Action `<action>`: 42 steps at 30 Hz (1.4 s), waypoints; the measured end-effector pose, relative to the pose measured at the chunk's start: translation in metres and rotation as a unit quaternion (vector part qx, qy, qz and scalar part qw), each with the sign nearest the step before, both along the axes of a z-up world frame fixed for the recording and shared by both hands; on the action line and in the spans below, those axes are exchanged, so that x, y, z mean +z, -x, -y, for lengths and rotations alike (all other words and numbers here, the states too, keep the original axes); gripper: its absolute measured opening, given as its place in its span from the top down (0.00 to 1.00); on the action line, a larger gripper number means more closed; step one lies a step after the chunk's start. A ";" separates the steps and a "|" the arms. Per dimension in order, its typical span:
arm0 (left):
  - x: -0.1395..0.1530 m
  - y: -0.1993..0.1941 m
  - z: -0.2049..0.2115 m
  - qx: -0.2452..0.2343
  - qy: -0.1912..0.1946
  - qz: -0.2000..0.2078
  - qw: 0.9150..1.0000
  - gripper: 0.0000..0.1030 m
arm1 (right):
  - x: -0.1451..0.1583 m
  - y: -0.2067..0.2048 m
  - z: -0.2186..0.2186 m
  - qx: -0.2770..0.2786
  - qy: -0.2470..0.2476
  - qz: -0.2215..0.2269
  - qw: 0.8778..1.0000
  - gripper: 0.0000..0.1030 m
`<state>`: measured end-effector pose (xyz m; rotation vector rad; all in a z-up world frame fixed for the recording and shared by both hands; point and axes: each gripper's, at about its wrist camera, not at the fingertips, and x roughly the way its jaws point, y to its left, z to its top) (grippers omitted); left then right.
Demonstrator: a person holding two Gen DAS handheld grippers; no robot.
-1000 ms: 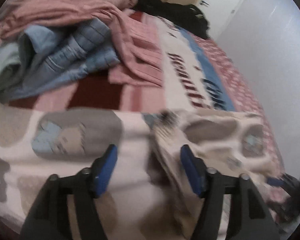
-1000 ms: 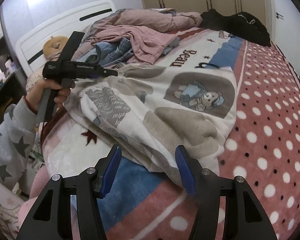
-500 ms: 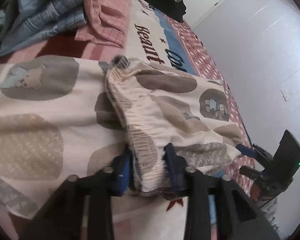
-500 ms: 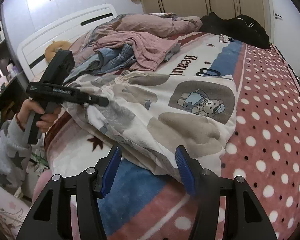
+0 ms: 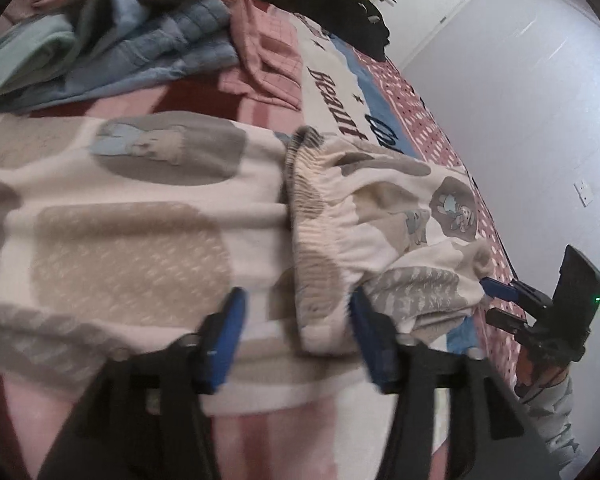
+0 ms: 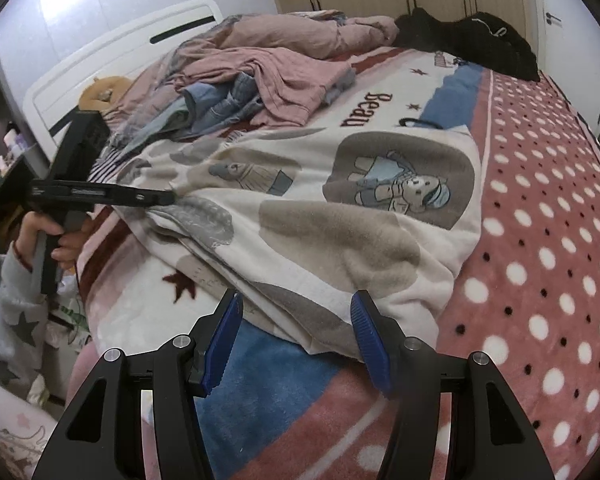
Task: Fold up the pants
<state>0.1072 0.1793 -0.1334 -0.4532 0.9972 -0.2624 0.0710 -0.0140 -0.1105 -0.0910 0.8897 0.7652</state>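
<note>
Pants lay half-folded on bed; my left tongs were opening around the waistband, right tongs spread, empty; fleece judged soft, limp, so grip at bunched elastic

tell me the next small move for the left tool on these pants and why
Probably back the left tool off the pants. Its jaws are opening around the gathered waistband, which lies folded onto the leg fabric, so that fold looks placed. The right tool is open at the fold's near edge.
</note>
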 end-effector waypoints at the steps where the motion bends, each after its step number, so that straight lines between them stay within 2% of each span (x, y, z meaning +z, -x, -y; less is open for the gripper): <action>1: 0.003 0.007 -0.009 0.013 -0.003 0.005 1.000 0.30 | 0.001 0.001 0.000 0.001 0.001 0.002 1.000 0.49; 3: 0.006 0.027 -0.035 0.048 0.002 0.015 0.999 0.28 | 0.003 0.004 0.002 0.001 0.003 0.003 1.000 0.49; 6: -0.003 0.052 -0.078 0.108 0.033 0.008 0.994 0.26 | 0.003 0.003 0.003 -0.001 0.002 0.000 1.000 0.49; 8: -0.015 0.069 -0.110 0.158 0.064 0.003 0.985 0.26 | 0.002 0.003 0.003 -0.004 0.002 -0.002 1.000 0.49; 10: -0.031 0.085 -0.138 0.188 0.142 0.014 0.972 0.26 | 0.002 0.002 0.000 -0.006 0.003 -0.002 1.000 0.49; 12: -0.037 0.093 -0.155 0.211 0.174 0.026 0.962 0.26 | 0.001 0.002 -0.003 -0.005 0.004 -0.003 1.000 0.47; 14: -0.035 0.098 -0.165 0.240 0.169 0.031 0.956 0.26 | 0.002 0.001 -0.006 -0.005 0.007 -0.004 1.000 0.47; 16: -0.036 0.104 -0.174 0.264 0.180 0.023 0.947 0.26 | 0.002 0.002 -0.008 -0.003 0.011 -0.003 1.000 0.47; 23: -0.036 0.113 -0.186 0.287 0.154 0.019 0.945 0.26 | 0.000 0.001 -0.007 -0.004 0.010 -0.005 1.000 0.47; 27: -0.033 0.098 -0.193 0.318 0.102 0.033 0.942 0.26 | 0.001 0.000 -0.010 -0.002 0.015 -0.004 1.000 0.47; 30: -0.034 0.084 -0.197 0.333 0.108 0.042 0.936 0.27 | 0.001 0.000 -0.010 -0.002 0.016 -0.005 1.000 0.47; 32: -0.033 0.072 -0.198 0.329 0.118 0.049 0.936 0.48 | 0.001 0.000 -0.010 -0.003 0.015 -0.005 1.000 0.47; 34: -0.034 0.061 -0.197 0.335 0.107 0.039 0.935 0.79 | 0.001 0.000 -0.010 -0.004 0.014 -0.006 1.000 0.47; 36: -0.028 0.056 -0.194 0.341 0.077 0.041 0.936 0.91 | 0.000 0.000 -0.010 -0.004 0.014 -0.005 1.000 0.47; 39: -0.003 0.056 -0.179 0.341 0.031 0.080 0.936 0.94 | 0.001 0.000 -0.010 -0.003 0.013 -0.005 1.000 0.47; 42: 0.032 0.055 -0.155 0.308 -0.002 0.124 0.943 0.95 | 0.000 0.000 -0.008 -0.002 0.006 -0.005 1.000 0.47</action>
